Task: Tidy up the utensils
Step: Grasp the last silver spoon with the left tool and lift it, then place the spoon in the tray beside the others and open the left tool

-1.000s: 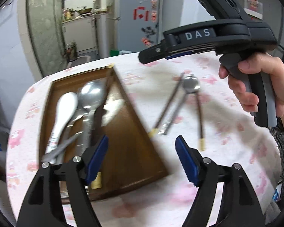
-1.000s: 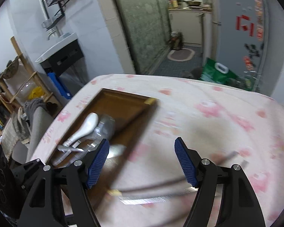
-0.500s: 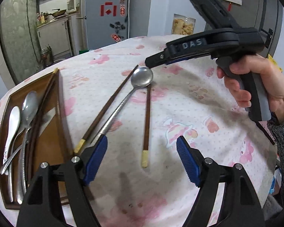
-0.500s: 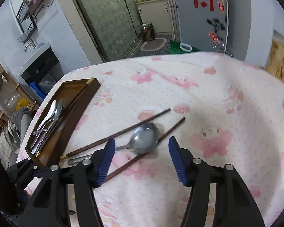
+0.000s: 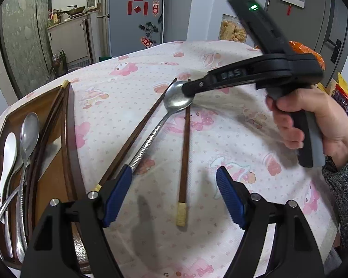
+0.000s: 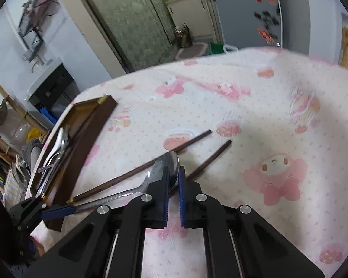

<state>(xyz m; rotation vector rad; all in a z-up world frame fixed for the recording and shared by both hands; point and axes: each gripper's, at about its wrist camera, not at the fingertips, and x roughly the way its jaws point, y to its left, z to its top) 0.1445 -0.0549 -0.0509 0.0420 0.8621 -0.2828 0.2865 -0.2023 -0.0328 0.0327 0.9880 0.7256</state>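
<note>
Both grippers observed: right gripper jaws just closed on metal spoon bowl; left gripper released, chopstick at 12 o'clock.

— What lies under the left tongs?
— A pink cartoon cloth. Far ahead of them stands a grey fridge with red stickers, and ahead to their right a jar of snacks.
— And past the right tongs?
— A frosted door far ahead, a sink ahead to the left, and a green bag on the floor beyond.
</note>
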